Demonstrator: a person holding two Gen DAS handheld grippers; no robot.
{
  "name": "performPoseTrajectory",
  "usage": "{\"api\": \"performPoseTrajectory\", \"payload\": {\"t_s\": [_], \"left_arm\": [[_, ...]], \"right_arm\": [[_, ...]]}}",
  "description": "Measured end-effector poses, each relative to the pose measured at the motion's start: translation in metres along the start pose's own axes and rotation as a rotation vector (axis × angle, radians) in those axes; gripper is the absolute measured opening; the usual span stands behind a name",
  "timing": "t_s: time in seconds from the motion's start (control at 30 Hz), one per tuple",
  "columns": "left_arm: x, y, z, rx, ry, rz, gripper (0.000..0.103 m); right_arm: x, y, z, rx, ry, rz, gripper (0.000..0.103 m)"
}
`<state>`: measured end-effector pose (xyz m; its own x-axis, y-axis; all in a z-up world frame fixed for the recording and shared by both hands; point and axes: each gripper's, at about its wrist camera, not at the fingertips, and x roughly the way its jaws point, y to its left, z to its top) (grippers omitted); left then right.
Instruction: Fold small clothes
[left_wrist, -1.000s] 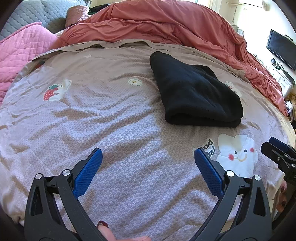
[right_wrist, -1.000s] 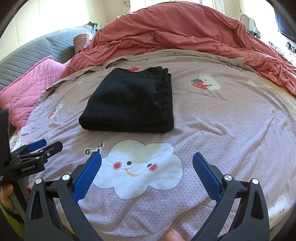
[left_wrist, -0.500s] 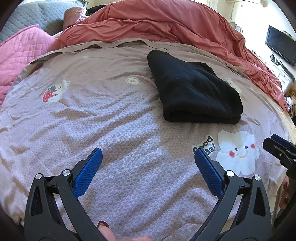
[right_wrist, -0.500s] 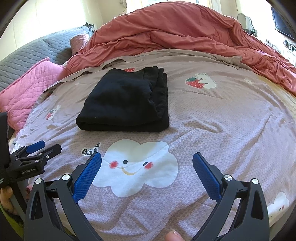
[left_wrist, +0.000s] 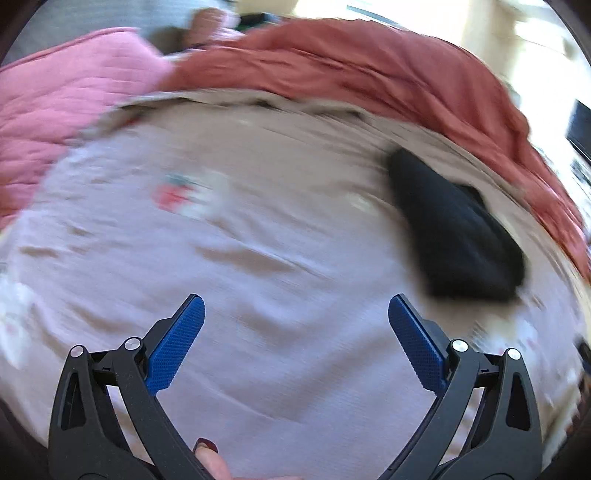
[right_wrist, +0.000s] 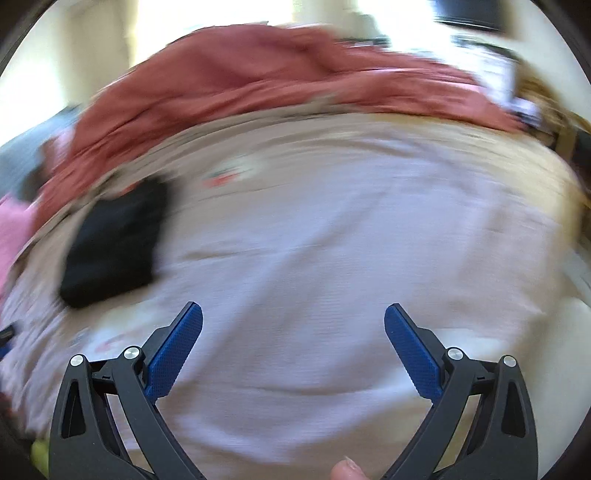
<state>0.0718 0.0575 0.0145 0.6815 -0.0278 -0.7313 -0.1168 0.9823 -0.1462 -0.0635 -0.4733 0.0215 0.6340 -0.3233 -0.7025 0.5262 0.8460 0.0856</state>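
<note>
On bed: black garment (left_wrist: 458, 236) seen folded, lying flat on sheet (left_wrist: 280, 288); edges smeared by blur.
Garment, L view: upper right of frame, well apart from L gripper (left_wrist: 295, 332), just below red duvet (left_wrist: 369, 77).
Garment, R view: garment (right_wrist: 114, 240) at left of frame, well apart from R gripper (right_wrist: 293, 336).
L fingers: blue pads (left_wrist: 177, 343) spread wide apart, nothing held btwn them; only bare sheet seen in the gap.
R fingers: blue pads (right_wrist: 173, 350) likewise spread wide, nothing clamped; sheet (right_wrist: 332, 266) seen btwn them.
Contact: neither gripper touching garment; whether pads touch sheet can't be told.
Sheet: mauve, wrinkled, cartoon prints; strawberry print (left_wrist: 177, 192) at mid-left in L view, blurred.
Duvet: bunched along far edge of bed in both views (right_wrist: 258, 70).
Pillow: pink quilted one (left_wrist: 62, 110) at far left, L view.
Hands: a thumb tip w/ dark red nail (left_wrist: 207, 452) seen at bottom of L view; a fingertip (right_wrist: 345, 470) at bottom of R view.
Img quality: both views heavily motion-blurred, fine detail lost.
</note>
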Motion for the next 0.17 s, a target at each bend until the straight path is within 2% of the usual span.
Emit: {"api": "performPoseTrajectory", "payload": {"t_s": [0.07,0.17], "left_arm": [[0.001,0.038,0.018,-0.050,-0.004,0.057,0.093],[0.001,0.110,0.044,-0.118,-0.028,0.212,0.094]], "right_arm": [[0.004,-0.055,0.001,0.098,-0.024,-0.168,0.098],[0.004,-0.149,-0.006,0.268,-0.043,-0.433,0.098]]}}
